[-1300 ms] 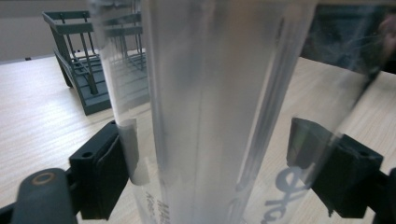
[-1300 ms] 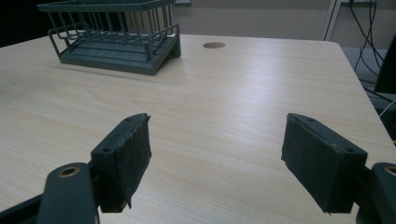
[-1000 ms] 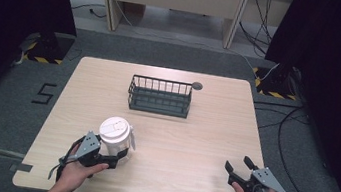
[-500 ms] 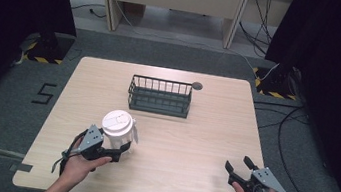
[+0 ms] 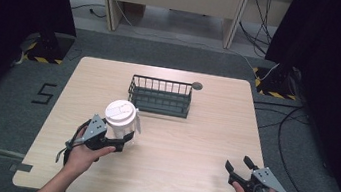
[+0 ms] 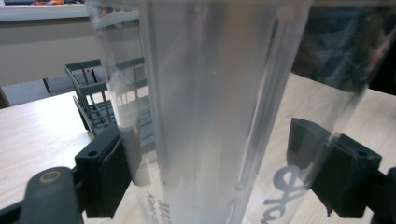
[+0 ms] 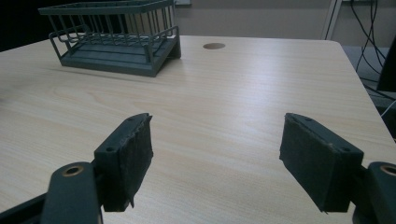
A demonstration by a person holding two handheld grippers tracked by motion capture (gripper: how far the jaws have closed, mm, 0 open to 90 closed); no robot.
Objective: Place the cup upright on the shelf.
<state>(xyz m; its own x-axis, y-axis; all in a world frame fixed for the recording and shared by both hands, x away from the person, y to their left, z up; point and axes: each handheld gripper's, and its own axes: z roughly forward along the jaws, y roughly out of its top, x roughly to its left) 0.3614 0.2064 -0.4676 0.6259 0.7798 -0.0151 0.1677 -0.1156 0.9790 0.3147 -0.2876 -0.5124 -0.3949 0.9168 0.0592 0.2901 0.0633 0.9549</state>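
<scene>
A clear plastic cup with a white lid is held near the left front of the table, and my left gripper is shut on its lower wall. In the left gripper view the cup stands between both pads, with grey lettering on its side. A dark wire basket stands just beyond the cup at the table's middle back. My right gripper rests low at the front right, open with nothing between its pads.
The light wooden table has a round cable hole at the basket's back right corner. In the right gripper view the basket and the hole lie far ahead. Cables run on the floor at the right.
My left gripper has carried the cup away from the front edge, toward the basket. The right gripper has stayed put and open.
</scene>
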